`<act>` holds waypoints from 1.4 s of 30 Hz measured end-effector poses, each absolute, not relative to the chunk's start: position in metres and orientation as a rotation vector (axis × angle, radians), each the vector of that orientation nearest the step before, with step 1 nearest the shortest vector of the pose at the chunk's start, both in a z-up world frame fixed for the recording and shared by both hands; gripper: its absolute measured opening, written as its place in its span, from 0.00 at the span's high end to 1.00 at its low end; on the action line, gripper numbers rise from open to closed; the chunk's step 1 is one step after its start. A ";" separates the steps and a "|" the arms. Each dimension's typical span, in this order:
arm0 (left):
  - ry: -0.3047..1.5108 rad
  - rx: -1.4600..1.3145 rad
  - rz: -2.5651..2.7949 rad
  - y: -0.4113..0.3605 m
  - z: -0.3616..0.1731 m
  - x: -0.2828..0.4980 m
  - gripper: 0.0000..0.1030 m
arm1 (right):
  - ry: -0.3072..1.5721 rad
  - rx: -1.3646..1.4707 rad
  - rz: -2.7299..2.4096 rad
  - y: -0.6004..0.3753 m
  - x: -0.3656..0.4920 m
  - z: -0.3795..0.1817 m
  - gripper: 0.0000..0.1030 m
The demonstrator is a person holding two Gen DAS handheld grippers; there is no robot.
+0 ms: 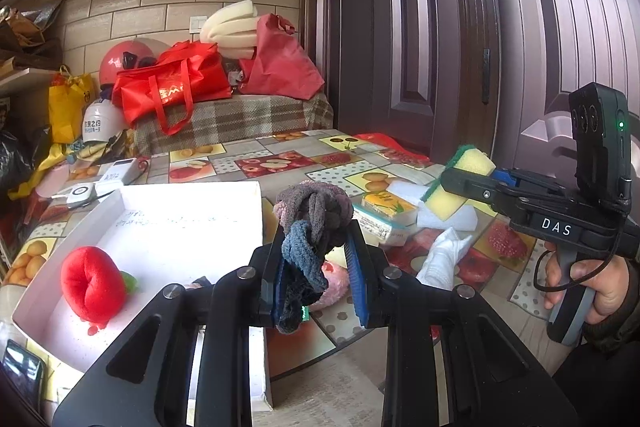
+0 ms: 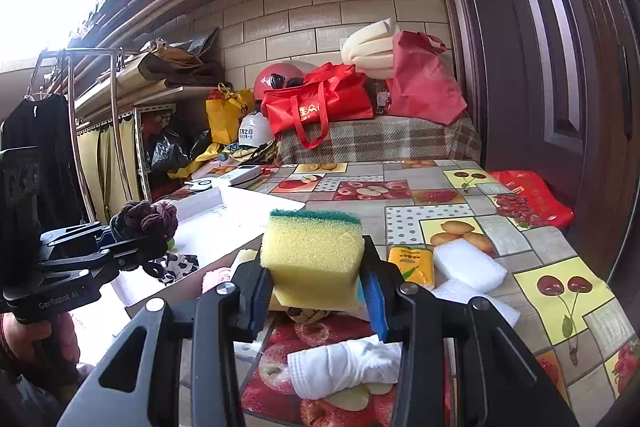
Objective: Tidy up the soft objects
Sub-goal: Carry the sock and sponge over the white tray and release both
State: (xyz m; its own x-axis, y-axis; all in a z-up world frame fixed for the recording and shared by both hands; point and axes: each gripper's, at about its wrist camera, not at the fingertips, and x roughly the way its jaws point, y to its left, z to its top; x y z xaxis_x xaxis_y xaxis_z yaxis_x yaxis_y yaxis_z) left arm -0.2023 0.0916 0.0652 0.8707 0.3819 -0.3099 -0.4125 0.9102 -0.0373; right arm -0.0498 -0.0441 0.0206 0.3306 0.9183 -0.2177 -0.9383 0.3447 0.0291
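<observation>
My left gripper (image 1: 318,267) is shut on a knotted bundle of grey, purple and blue socks (image 1: 314,215), held above the table next to a white cardboard box (image 1: 192,223). A red plush toy (image 1: 94,283) lies in the box. My right gripper (image 2: 320,291) is shut on a yellow sponge with a green scouring top (image 2: 314,247), held above the table. The sponge (image 1: 460,183) and right gripper also show at the right of the left wrist view. The sock bundle (image 2: 146,219) and left gripper show at the left of the right wrist view.
On the fruit-print tablecloth (image 2: 560,291) lie a white rolled cloth (image 2: 344,367), white foam blocks (image 2: 468,263), a yellow tissue pack (image 2: 412,261) and a pink plush item (image 1: 334,287). A power bank (image 1: 118,173) lies at the far left. Red bags (image 1: 180,87) stand behind.
</observation>
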 end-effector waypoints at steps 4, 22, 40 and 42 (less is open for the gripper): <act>0.297 -0.115 0.434 0.093 0.065 -0.204 0.76 | 0.206 -0.114 1.227 -0.042 -0.053 0.021 0.61; 0.258 -0.170 0.700 0.153 0.059 -0.250 0.75 | 0.222 -0.208 1.364 0.016 -0.090 0.016 0.61; 0.345 -0.193 0.763 0.201 0.044 -0.240 0.75 | 0.294 -0.279 1.477 0.112 -0.122 0.004 0.61; 0.358 -0.203 0.762 0.206 0.044 -0.238 0.75 | 0.320 -0.271 1.465 0.123 -0.118 0.003 0.61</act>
